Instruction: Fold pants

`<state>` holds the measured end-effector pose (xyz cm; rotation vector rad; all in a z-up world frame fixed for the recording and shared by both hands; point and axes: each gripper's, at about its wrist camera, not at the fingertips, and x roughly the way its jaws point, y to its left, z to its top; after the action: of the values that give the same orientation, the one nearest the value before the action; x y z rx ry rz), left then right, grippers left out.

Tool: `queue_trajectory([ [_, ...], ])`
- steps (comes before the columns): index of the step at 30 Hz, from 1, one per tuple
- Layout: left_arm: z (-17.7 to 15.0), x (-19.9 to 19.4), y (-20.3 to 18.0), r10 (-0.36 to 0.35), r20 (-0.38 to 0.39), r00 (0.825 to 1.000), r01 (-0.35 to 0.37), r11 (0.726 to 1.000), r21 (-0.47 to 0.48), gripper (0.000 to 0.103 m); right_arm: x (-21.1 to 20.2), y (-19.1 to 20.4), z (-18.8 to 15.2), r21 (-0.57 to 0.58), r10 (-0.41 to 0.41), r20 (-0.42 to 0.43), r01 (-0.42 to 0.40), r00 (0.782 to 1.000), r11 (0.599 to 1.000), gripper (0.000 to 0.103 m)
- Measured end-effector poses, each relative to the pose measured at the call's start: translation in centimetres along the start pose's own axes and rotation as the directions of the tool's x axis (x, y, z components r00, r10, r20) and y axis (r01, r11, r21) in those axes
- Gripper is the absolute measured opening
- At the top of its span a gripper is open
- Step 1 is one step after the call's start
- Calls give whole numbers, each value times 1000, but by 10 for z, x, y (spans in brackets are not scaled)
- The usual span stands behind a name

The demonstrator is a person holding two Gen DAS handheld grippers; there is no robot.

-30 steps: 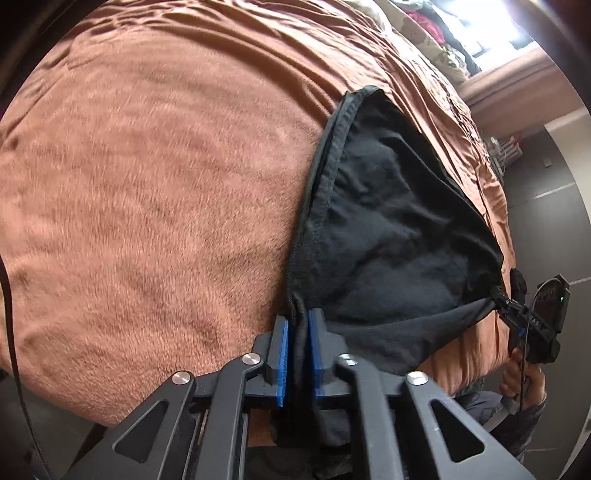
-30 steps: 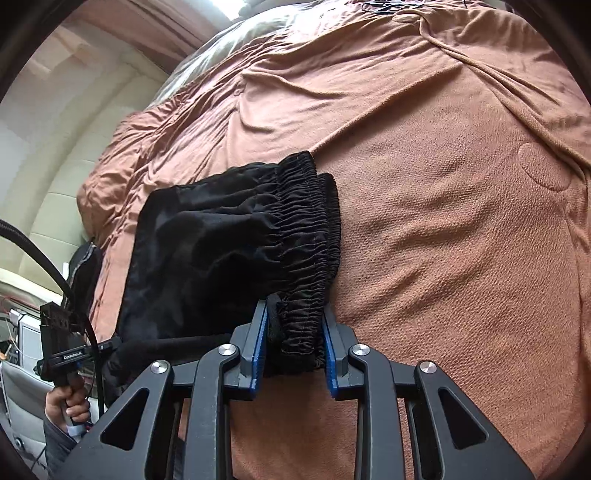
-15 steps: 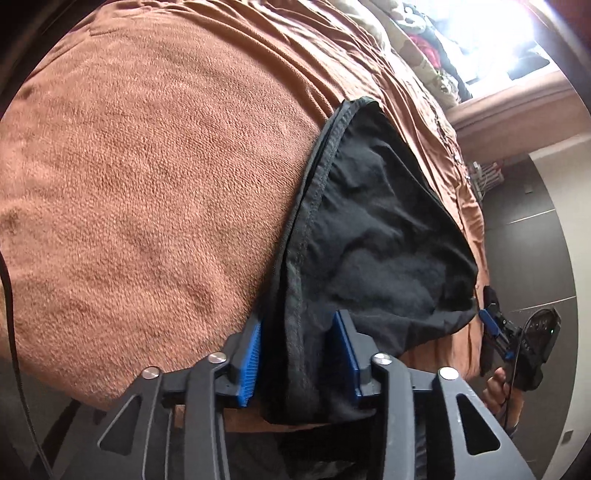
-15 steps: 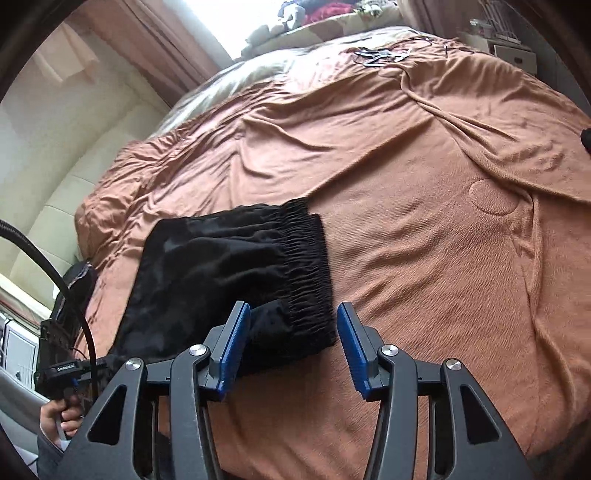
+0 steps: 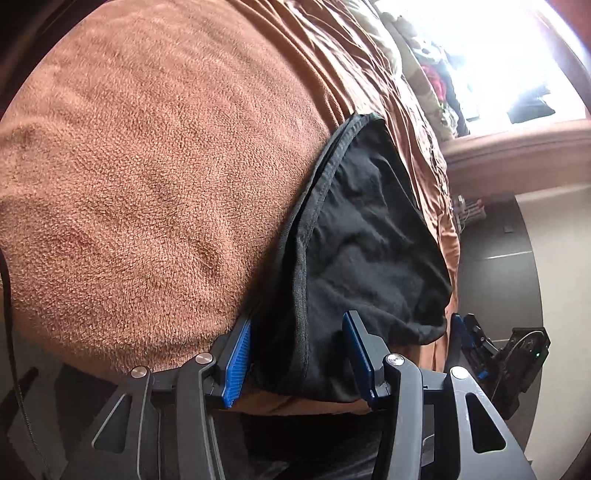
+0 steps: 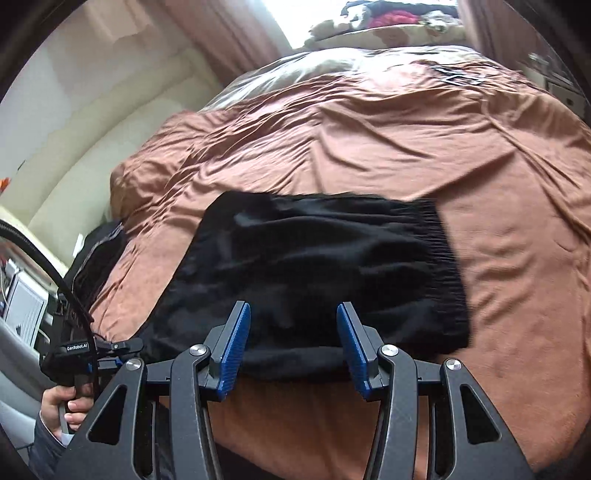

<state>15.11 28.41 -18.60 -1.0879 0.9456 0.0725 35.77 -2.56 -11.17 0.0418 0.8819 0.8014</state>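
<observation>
left gripper point(image 5: 299, 356) — fingers point(image 5: 236, 354) apart, pants point(image 5: 362, 251) released

your bed point(image 6: 406, 147) wears a rumpled brown blanket point(image 5: 147, 184); folded black pants point(image 6: 314, 266) lie on it, lower centre of the right view.

A rumpled brown blanket point(image 6: 369, 140) covers the bed. Clothes point(image 6: 391, 16) pile by the bright window point(image 5: 517, 55); a curtain point(image 6: 221, 33) hangs beside it.

Folded black pants point(image 6: 317, 273) flat on brown blanket point(image 6: 424, 140) — right gripper point(image 6: 291, 347) fingers apart, empty.
</observation>
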Motion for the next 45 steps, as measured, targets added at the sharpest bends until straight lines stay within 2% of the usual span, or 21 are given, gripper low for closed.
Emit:
queue_trajectory([
  [4,5,1,2,-9,6,1000,9,1000,-11,50,31,13,5,-13,24,-40,-25,999,1000,46],
  [6,9,3,2,-8,14,1000,8,1000,-11,50,43,16,7,-14,26,-55,-27,998,1000,41],
  [12,10,3,2,-11,23,1000,11,1000,-27,50,67,27,12,-18,37,-85,-38,996,999,39],
  [15,0,0,5,-11,34,999,13,999,-43,44,78,33,8,-25,43,-115,-46,992,999,31],
  [17,-4,-2,9,-9,41,999,11,998,-65,33,84,37,3,-40,40,-137,-46,990,998,28],
  [19,-9,-5,11,4,52,999,0,998,-64,29,91,41,-4,-56,32,-162,-42,986,998,26],
  [30,-13,-1,3,28,58,998,-26,998,-49,29,86,55,-30,-127,-9,-220,-19,975,992,23],
  [35,-12,1,4,26,68,997,-22,998,-58,29,76,59,-16,-140,-7,-196,-21,981,990,21],
  [40,-13,2,3,29,81,996,-23,997,-70,27,84,60,7,-142,-41,-171,17,984,990,21],
  [44,-12,4,2,52,87,995,-45,996,-74,12,103,59,16,-122,-46,-188,23,981,992,21],
  [45,-12,4,1,53,90,995,-46,996,-76,11,109,58,18,-115,-51,-197,29,979,993,20],
])
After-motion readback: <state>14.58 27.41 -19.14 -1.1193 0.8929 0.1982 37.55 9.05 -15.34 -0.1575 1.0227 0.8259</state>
